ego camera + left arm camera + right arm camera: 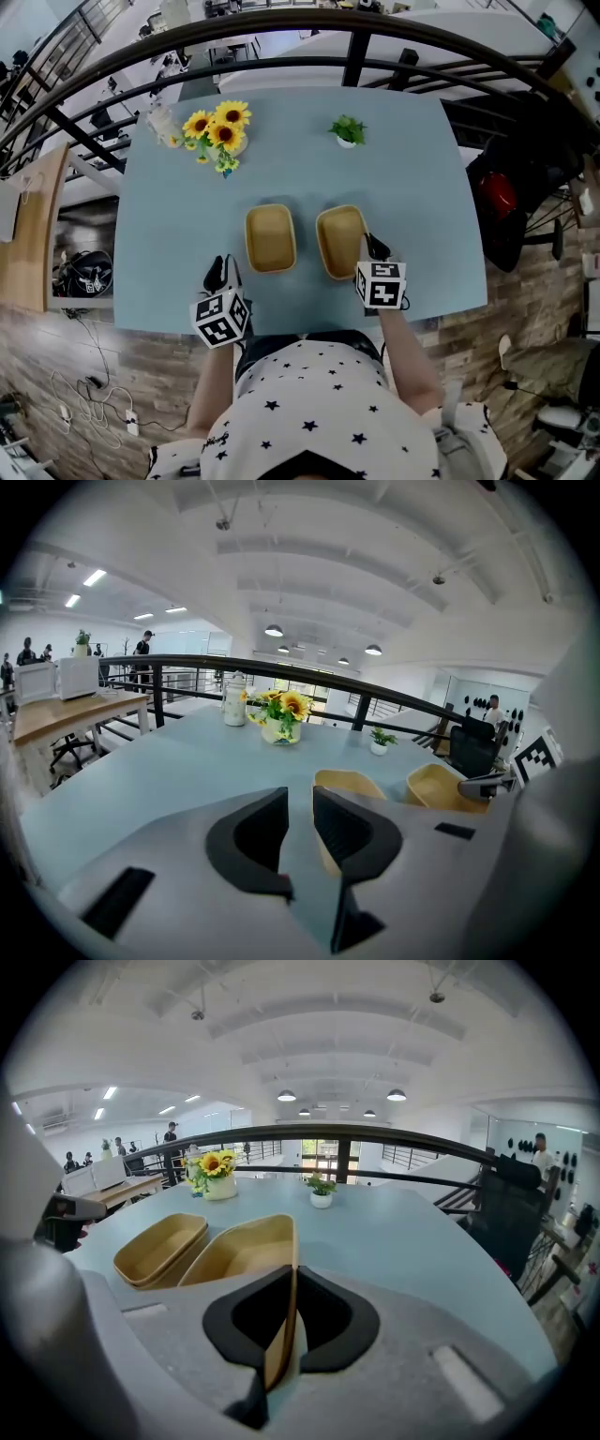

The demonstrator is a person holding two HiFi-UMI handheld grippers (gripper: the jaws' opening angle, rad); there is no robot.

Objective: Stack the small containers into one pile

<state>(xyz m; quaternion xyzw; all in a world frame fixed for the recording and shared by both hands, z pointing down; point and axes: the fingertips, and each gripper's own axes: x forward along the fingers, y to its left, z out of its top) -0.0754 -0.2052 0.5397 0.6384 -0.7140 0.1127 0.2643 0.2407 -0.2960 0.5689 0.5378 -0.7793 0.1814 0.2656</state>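
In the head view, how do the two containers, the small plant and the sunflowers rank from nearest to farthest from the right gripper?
1. Right container: held by the right gripper.
2. Left container: just to its left.
3. Small plant: far side, ahead.
4. Sunflowers: far left.

Tan left container (271, 238), tan right container (339, 239), pale blue table (403, 187), yellow sunflowers (217, 127), white shirt (319, 412) with black stars

No legible text, numbers or brands in any view. Only printed marks are black-and-white square code patterns: on the marker cube (221, 319) behind the left gripper (217, 272), and on the matching marker cube (381, 284) behind the right gripper (375, 247). These are patterns, not characters.
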